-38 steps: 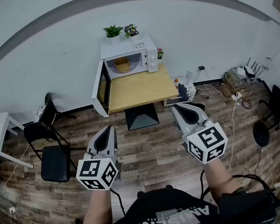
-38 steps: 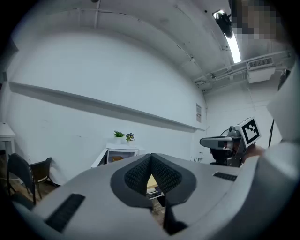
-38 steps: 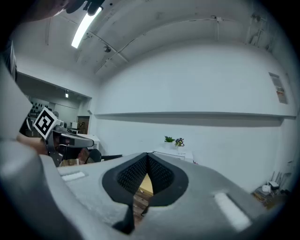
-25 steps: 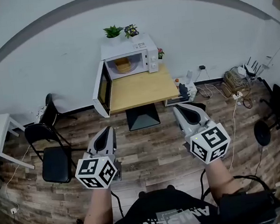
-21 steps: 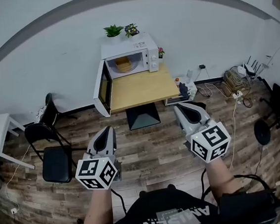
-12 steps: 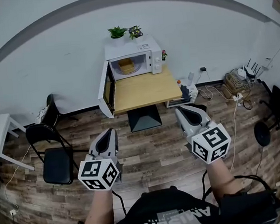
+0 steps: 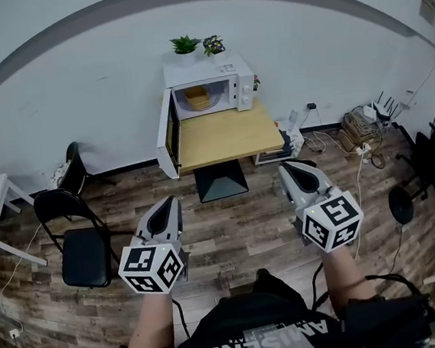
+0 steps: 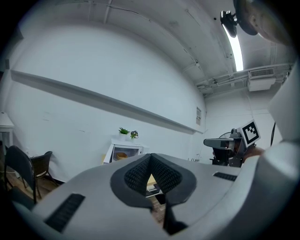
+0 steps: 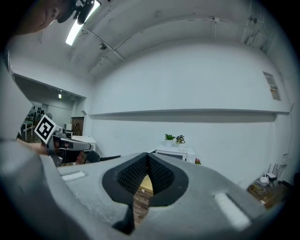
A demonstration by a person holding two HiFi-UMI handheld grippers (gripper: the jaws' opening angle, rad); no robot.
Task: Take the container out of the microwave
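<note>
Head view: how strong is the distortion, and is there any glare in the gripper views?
Head view: strong fisheye, straight lines bow into arcs; microwave small but sharp. Left gripper view: ceiling light glares bright. Right gripper view: tube light glares at top left, corners vignetted dark.

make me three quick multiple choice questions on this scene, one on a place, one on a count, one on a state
1. Where is the container?
A. on the wooden table
B. inside the microwave
C. on the black chair

2. How many potted plants stand on top of the microwave?
A. one
B. four
C. two

3. How is the microwave door?
A. swung open
B. shut
C. taken off

Answers:
1 B: the head view shows it in the open cavity.
2 C: two small pots stand side by side on the top.
3 A: the door hangs out to the left of the cavity.
</note>
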